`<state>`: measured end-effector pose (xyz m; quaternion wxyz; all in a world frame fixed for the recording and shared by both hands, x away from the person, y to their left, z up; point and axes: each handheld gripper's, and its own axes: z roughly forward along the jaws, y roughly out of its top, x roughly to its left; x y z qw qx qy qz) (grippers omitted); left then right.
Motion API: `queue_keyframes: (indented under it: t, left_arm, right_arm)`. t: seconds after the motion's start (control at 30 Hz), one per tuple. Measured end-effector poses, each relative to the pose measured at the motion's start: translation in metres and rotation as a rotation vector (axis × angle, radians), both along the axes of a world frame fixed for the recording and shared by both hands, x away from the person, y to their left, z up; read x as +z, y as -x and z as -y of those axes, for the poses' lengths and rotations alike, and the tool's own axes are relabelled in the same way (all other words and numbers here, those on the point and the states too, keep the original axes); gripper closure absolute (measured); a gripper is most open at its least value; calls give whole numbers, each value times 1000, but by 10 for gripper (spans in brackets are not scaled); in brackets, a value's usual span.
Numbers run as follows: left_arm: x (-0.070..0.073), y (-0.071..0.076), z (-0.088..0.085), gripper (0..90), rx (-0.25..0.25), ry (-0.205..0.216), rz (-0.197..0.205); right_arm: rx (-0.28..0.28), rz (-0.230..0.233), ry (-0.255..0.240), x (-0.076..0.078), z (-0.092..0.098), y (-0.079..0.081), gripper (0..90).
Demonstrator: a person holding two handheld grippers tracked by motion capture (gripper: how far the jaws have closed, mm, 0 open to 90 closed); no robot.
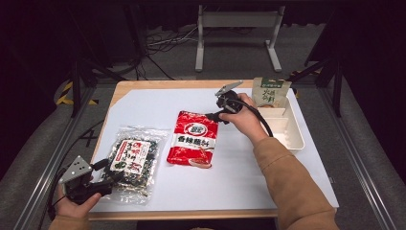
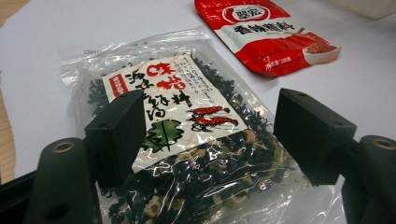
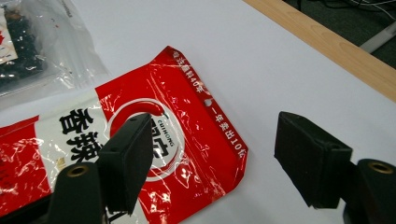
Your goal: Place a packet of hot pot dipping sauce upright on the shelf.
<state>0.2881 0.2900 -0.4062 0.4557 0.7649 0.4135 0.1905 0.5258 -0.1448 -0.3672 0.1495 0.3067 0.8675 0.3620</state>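
A red seasoning packet [image 1: 192, 138] [image 2: 267, 33] [image 3: 140, 144] lies flat in the middle of the white mat. A clear bag of dark dried seaweed with a white label [image 1: 131, 160] [image 2: 187, 140] [image 3: 28, 42] lies at the left. My left gripper [image 1: 104, 173] [image 2: 210, 135] hovers open over the near end of the seaweed bag. My right gripper [image 1: 210, 116] [image 3: 215, 158] is open just above the red packet's top right corner. A green and white packet [image 1: 270, 92] stands in the back of a white tray [image 1: 298, 139].
The white mat [image 1: 230, 172] covers a wooden table [image 1: 143, 85]. The tray stands at the mat's right edge. Cables and a metal frame [image 1: 237, 28] lie on the floor beyond the table.
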Motion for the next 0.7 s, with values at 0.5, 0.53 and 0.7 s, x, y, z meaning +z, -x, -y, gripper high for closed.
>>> queue_keyframes:
  t: [0.5, 0.53, 0.7]
  left_arm:
    - [0, -1, 1, 259, -8, 0, -4]
    - [0, -1, 1, 259, -6, 0, -3]
    - [-1, -1, 0, 259, -5, 4, -3]
  right_arm:
    - [-25, -62, 6, -36, 0, -19, 331]
    - [-26, -65, 6, -38, 1, -20, 332]
    - [-44, -93, 10, -47, 0, -25, 335]
